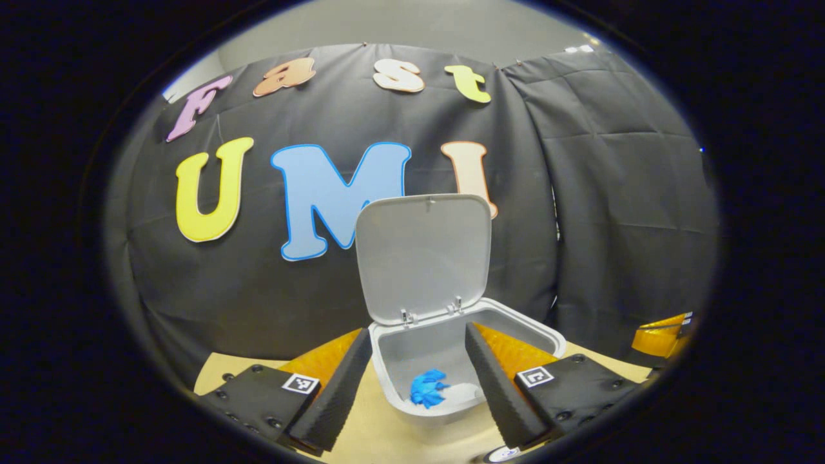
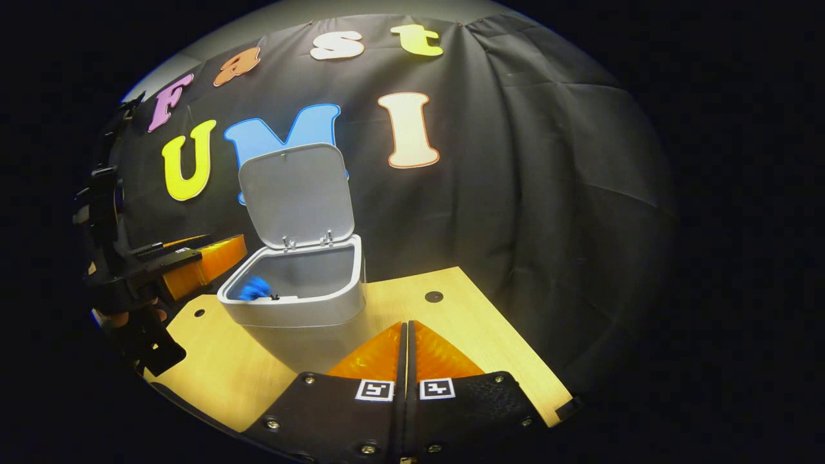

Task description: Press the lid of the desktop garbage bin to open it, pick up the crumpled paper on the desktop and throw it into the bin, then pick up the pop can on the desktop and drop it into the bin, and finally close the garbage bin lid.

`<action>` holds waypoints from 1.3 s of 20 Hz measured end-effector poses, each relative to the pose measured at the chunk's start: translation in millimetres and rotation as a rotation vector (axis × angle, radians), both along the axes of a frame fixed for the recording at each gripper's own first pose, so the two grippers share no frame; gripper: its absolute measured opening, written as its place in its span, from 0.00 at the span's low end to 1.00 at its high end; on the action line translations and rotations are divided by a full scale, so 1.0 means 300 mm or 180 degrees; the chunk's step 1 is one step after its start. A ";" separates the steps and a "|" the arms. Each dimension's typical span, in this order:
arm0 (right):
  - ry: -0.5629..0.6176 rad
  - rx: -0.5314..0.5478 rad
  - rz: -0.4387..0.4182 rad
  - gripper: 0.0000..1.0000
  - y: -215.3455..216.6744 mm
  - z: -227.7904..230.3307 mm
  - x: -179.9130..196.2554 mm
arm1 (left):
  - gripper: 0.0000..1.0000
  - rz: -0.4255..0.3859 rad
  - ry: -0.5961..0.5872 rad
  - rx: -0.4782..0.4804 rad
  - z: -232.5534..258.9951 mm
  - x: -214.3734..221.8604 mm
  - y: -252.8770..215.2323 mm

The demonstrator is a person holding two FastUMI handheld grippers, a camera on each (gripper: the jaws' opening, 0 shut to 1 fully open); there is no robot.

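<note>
Jaws apart on left gripper (image 1: 417, 386) — bin (image 1: 554, 336) lid (image 1: 422, 258) up (upright).

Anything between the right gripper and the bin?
Nothing: in the right gripper view, bare wooden desktop runs from the shut right gripper to the open garbage bin.

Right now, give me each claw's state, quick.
Left claw: open, empty, fingers either side of the open bin.
Right claw: shut, empty, over the table.
</note>
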State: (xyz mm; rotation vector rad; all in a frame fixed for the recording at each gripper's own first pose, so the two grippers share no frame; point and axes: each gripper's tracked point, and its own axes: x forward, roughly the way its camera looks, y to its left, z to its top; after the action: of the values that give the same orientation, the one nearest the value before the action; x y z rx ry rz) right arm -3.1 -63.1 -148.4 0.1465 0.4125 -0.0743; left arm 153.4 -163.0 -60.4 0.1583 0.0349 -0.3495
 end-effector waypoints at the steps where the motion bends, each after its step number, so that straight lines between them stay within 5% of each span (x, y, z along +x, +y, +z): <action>1: -0.0002 0.0009 -0.0001 0.00 0.002 0.000 0.002 | 0.95 -0.0005 -0.0011 0.0005 0.003 -0.001 -0.002; 13: 0.0147 0.0207 0.0428 0.02 0.134 -0.073 -0.004 | 0.95 0.0131 -0.0022 -0.0046 0.024 -0.024 0.080; 15: 0.0181 0.0224 0.0546 0.29 0.168 -0.085 -0.011 | 0.95 0.0173 -0.0034 -0.0054 0.030 -0.031 0.102; 19: 0.0261 0.0224 0.0821 0.99 0.253 -0.119 -0.030 | 0.95 0.0275 -0.0028 -0.0096 0.037 -0.045 0.154; 26: 0.0461 0.0123 0.1214 0.99 0.370 -0.229 -0.042 | 1.00 0.0542 -0.0042 -0.0133 0.053 -0.083 0.292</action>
State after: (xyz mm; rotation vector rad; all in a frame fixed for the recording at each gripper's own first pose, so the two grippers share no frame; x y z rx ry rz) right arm -15.7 47.8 -217.1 0.0986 0.5804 0.3002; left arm 128.4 -75.5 -44.4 0.1154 0.0277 -0.1790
